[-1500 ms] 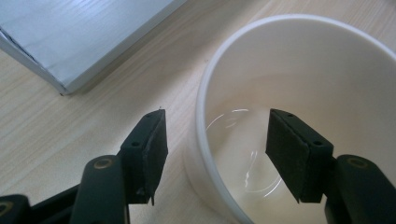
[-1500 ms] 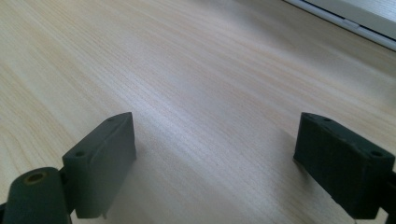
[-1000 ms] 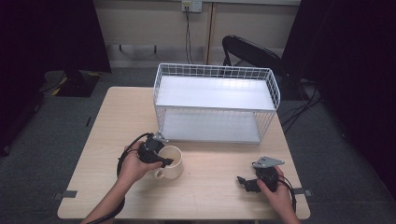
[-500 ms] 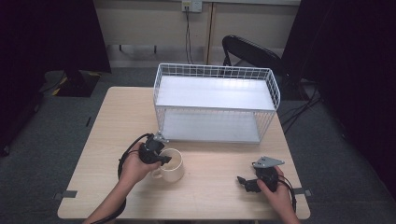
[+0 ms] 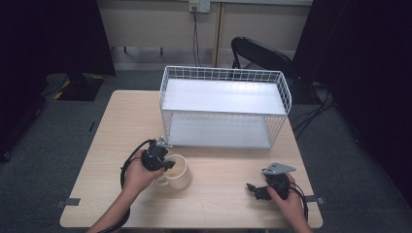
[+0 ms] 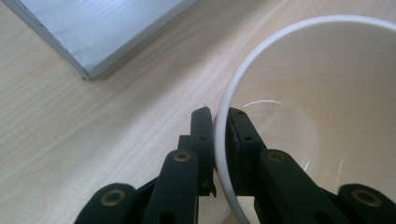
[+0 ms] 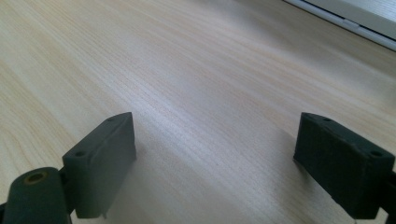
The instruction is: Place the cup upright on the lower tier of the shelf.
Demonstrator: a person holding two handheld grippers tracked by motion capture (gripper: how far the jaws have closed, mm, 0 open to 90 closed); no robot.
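Low and left of centre in the high view, the left gripper (image 5: 167,164) has just clenched its jaws on the rim of the cream mug (image 5: 176,171), one jaw inside and one outside the wall. The mug stands on the wooden surface (image 5: 218,194) just below the white wire basket (image 5: 224,108). At lower right, the right gripper (image 5: 252,188) rests with jaws spread wide, nothing between them.
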